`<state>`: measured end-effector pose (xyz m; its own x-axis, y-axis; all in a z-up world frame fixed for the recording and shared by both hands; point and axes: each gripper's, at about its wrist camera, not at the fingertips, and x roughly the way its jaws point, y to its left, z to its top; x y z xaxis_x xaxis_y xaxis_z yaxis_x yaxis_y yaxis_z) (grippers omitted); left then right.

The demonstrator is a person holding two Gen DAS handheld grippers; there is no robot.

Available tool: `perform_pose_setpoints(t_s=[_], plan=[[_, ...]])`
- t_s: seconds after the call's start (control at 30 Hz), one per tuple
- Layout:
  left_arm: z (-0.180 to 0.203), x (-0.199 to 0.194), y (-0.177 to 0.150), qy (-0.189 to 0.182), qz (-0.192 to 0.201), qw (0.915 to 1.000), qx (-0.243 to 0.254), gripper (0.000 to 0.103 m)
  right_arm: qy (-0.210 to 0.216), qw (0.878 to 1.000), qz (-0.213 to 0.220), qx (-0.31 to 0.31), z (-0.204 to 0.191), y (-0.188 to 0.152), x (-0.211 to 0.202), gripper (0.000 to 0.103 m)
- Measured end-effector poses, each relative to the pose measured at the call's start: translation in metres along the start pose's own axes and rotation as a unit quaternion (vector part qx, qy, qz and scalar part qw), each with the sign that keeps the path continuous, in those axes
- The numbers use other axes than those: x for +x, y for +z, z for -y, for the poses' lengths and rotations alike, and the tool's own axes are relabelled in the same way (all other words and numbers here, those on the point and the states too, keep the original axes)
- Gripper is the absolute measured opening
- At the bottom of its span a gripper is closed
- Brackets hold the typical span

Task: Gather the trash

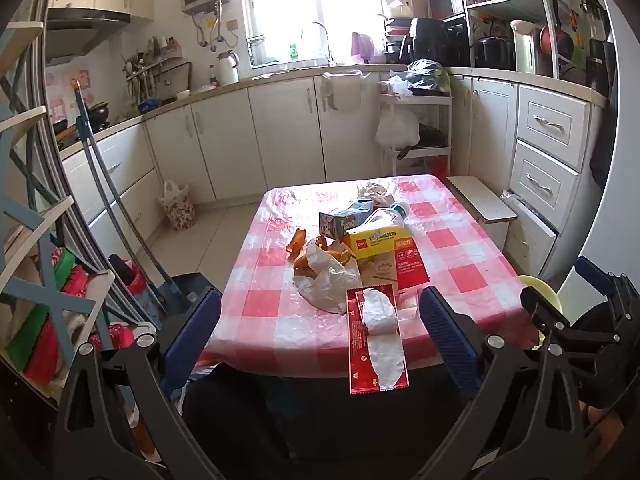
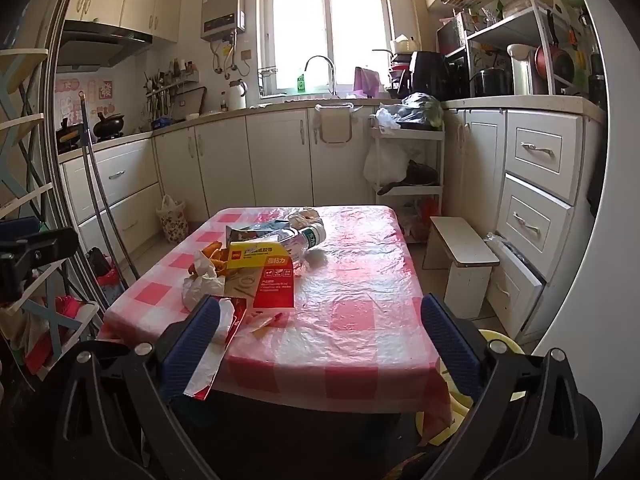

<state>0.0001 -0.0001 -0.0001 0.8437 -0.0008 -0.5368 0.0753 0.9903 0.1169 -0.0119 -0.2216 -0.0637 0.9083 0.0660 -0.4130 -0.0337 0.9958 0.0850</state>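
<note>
Trash lies on a table with a pink checked cloth: a red and white wrapper hanging over the near edge, a crumpled white plastic bag over orange peels, a yellow and red tape package, a milk carton, a clear plastic bottle and crumpled paper. My left gripper stands open before the near edge, the wrapper between its fingers untouched. My right gripper is open, empty, right of the pile.
White kitchen cabinets and counters run behind the table. A white stool stands at its right, a yellow bin low beside the near right corner. A mop handle and a shelf rack stand at the left, a floral bag on the floor.
</note>
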Motion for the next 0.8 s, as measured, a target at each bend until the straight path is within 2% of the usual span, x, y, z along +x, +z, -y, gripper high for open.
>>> perform_pose_setpoints(t_s=[0.8], plan=[[0.0002, 0.0003, 0.0001, 0.0, -0.002, 1.0, 0.0, 0.096, -0.002, 1.0, -0.002, 0.0, 0.0037, -0.0005, 0.0001, 0.097]])
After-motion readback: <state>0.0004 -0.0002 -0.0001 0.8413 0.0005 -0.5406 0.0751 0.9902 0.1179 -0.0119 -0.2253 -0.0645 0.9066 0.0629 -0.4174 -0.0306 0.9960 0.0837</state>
